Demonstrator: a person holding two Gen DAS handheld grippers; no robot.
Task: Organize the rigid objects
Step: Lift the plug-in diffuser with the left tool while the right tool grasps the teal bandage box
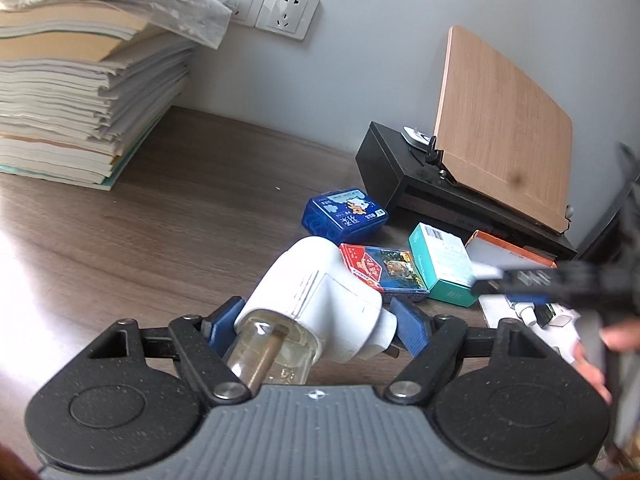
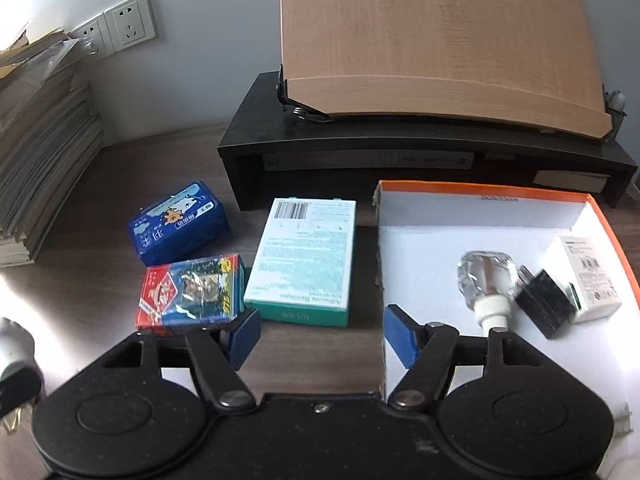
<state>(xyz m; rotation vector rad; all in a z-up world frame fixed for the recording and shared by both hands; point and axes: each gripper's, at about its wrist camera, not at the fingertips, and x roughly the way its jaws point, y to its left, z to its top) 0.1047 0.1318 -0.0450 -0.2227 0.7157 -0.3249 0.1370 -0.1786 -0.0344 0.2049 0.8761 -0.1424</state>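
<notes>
Left gripper (image 1: 316,320) clamps plug-in mosquito-repellent heater (image 1: 320,292) w/ glass bottle, held above desk; prob light, fragile, slick — hold white body. Right gripper (image 2: 320,336) open, empty, near orange-rimmed box (image 2: 480,208).

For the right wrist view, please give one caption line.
Open right gripper hovers beside orange-rimmed box holding glass bottle, black plug.
</notes>
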